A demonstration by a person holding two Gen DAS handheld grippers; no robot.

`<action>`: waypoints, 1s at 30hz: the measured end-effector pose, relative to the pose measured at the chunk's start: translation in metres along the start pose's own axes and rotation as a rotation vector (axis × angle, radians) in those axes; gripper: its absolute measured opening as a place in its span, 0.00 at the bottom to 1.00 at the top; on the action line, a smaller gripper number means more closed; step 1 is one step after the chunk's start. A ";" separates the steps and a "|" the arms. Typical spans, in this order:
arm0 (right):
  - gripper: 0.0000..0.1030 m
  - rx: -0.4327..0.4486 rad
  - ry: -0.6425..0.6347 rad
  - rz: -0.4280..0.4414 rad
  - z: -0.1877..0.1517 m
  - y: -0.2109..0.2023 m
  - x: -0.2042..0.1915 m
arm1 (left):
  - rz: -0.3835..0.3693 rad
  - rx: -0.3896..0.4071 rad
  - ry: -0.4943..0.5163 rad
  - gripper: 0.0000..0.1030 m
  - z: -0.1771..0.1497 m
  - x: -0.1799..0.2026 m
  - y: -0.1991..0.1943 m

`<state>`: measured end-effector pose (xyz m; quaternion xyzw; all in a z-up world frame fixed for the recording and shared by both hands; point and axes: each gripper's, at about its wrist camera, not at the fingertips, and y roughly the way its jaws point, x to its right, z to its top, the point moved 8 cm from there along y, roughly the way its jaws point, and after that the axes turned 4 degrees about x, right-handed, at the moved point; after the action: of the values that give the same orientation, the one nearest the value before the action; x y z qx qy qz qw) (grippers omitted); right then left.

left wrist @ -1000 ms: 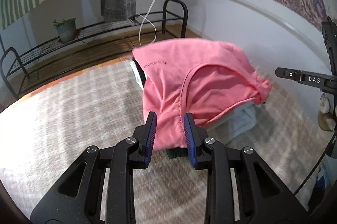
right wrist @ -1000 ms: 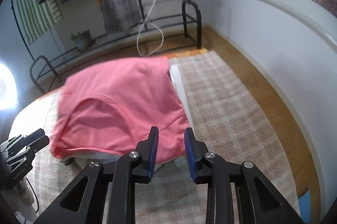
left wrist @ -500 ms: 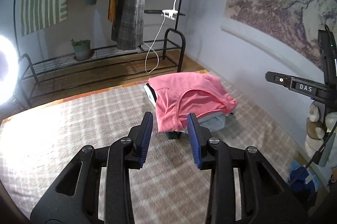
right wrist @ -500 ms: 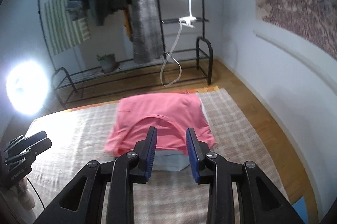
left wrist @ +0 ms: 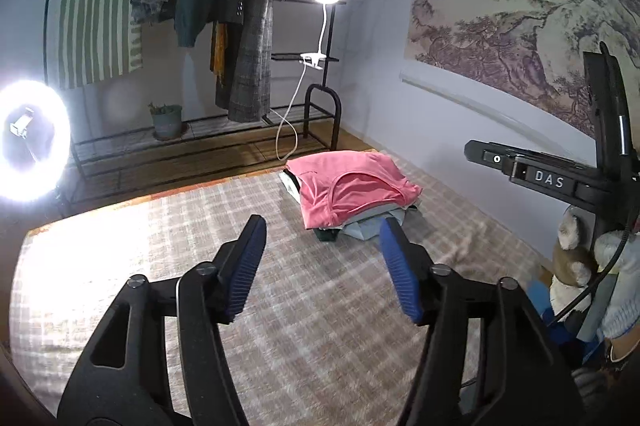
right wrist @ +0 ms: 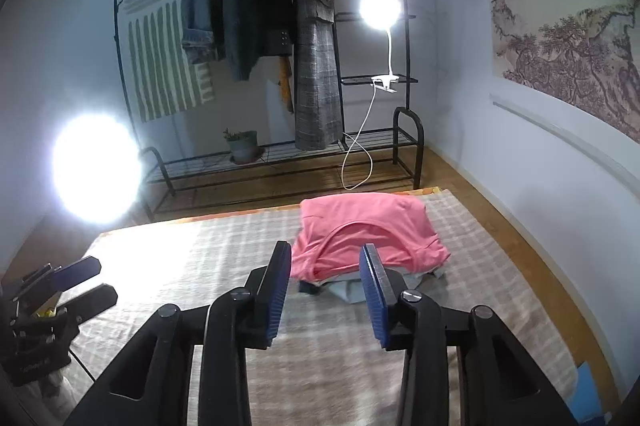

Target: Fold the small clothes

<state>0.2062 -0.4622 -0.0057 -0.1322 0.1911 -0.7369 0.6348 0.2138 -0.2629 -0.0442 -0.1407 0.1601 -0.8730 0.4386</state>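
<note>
Pink top [left wrist: 352, 185]: folded, lying on a stack [left wrist: 360, 226] of other folded clothes at the far right of the checked mat [left wrist: 200, 226], near the wall. Judged from its lie, this garment is done; no unfolded clothes show in either view, so what is left cannot be told.

Left gripper [left wrist: 322, 266]: jaws spread wide, holding nothing, well apart from the stack.

Right gripper [right wrist: 325, 290]: jaws spread, empty, above the mat short of the stack, touching nothing.
</note>
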 end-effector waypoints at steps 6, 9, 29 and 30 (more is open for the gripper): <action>0.53 0.035 0.043 -0.036 -0.020 -0.014 -0.014 | -0.008 0.011 0.035 0.75 -0.017 0.004 -0.019; 0.62 0.040 0.058 -0.063 -0.029 -0.018 -0.016 | -0.001 0.017 0.046 0.77 -0.024 0.002 -0.024; 1.00 0.125 0.027 -0.112 -0.037 -0.016 -0.026 | 0.035 0.052 0.027 0.96 -0.036 -0.009 -0.032; 1.00 0.123 0.035 -0.109 -0.037 -0.015 -0.025 | 0.038 0.050 0.027 0.98 -0.037 -0.009 -0.032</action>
<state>0.1804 -0.4319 -0.0306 -0.0904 0.1490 -0.7828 0.5973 0.1817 -0.2318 -0.0654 -0.1147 0.1468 -0.8701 0.4564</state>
